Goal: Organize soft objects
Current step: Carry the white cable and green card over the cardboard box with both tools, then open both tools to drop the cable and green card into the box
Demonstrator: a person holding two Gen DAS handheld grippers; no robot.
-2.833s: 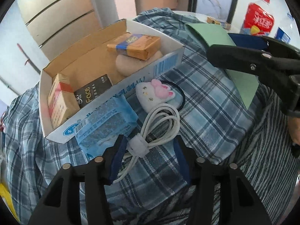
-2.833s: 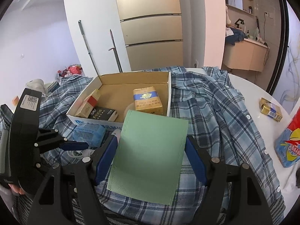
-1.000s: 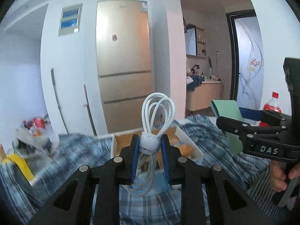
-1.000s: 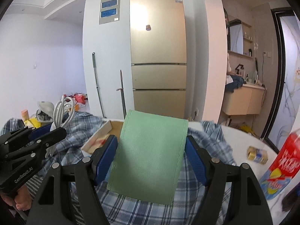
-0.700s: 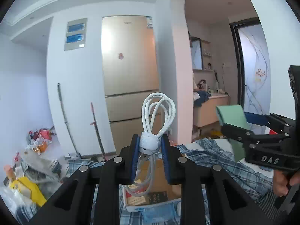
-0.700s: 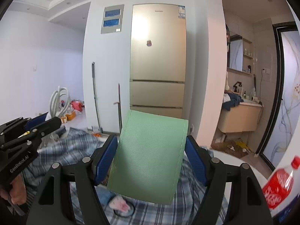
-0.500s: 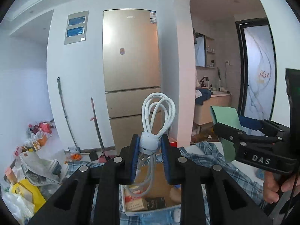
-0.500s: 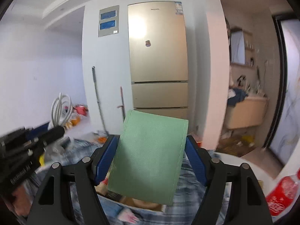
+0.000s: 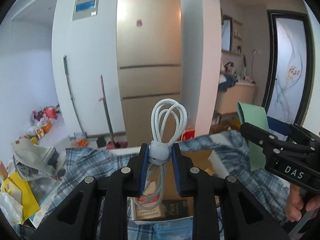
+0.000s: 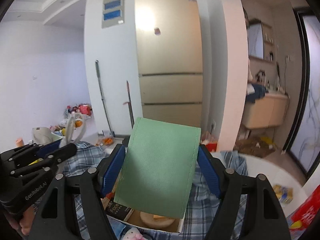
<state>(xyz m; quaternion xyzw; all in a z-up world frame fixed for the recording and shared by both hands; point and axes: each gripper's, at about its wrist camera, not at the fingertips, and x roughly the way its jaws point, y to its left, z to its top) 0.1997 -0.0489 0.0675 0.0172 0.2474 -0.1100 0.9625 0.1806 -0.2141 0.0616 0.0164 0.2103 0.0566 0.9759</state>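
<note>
So, room: a gold fridge stood against the white wall straight ahead, with two long-handled tools leaning beside it and bags piled on the floor at the left.
Surface: a round white table covered mostly by a blue plaid shirt, bare only along its right rim.
Box: an open cardboard box sat on the shirt under both grippers, with small packs inside (one black, marked "Face").
Edges: the red-labelled bottle and a small yellow pack sat close to the table's right edge.
Open room: plenty of air above the box; the two grippers hung side by side, apart.
Left gripper: pressed nearly together, pinching the white cable bundle at its wrap, loops sticking up past the tips.
Right gripper: spread wide, pads clamped on both side edges of the green pouch, which stuck out forward over the box.
</note>
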